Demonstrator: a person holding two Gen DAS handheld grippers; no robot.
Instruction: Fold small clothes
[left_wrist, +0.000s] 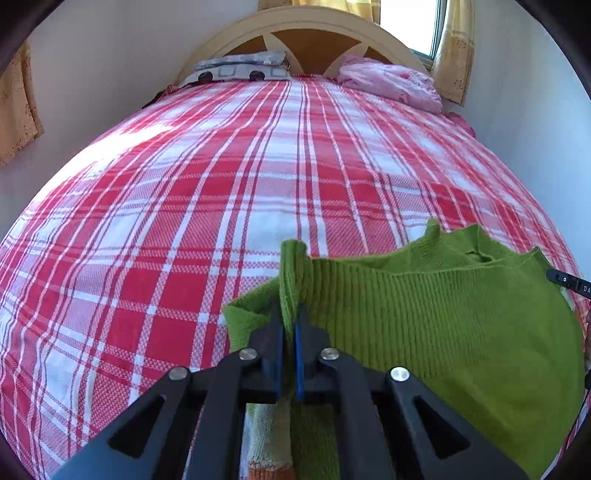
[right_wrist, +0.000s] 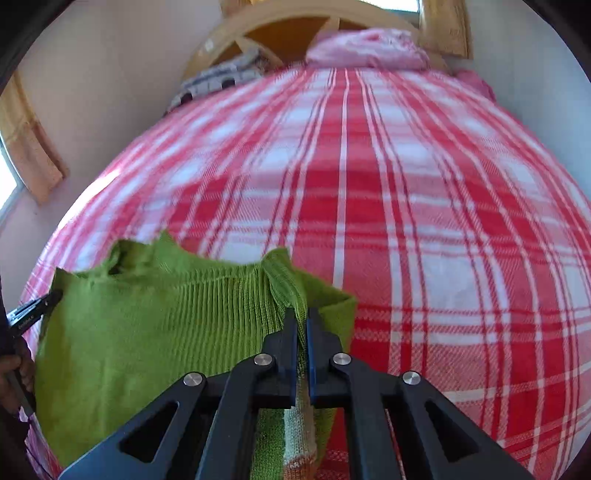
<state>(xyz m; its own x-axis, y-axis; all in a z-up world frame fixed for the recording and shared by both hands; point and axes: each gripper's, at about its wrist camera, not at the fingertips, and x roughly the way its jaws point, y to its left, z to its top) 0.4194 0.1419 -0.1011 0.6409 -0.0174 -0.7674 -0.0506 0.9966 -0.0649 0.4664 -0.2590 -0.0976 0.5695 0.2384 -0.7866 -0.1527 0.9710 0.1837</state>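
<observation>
Bedroom w/ pale walls; a bed (left_wrist: 184, 206) under a red-and-white plaid cover fills both views, running lengthwise away from the cameras to a curved wooden headboard (left_wrist: 306, 26); yellow curtains (left_wrist: 452, 55) flank a bright window (left_wrist: 410, 26) at the far right corner, another curtain hangs on the left wall. At the head end: a grey patterned pillow (left_wrist: 240, 68) on the left, a crumpled pink bundle (left_wrist: 388, 85) on the right. A green knit sweater (left_wrist: 424, 325) sits at the near end of the bed, stretched across the bed's width btwn the two grippers, its long axis running side to side; ribbed band along the far edge, a pointed flap and a small opening at its middle; a paler green, cream and orange knit strip shows beneath the fingers. Left gripper (left_wrist: 290, 310) pinched tight on a raised fold at the sweater's left end; right gripper (right_wrist: 301, 314) likewise clamped on a bunched fold at the right end; the sweater's middle sags btwn them.
</observation>
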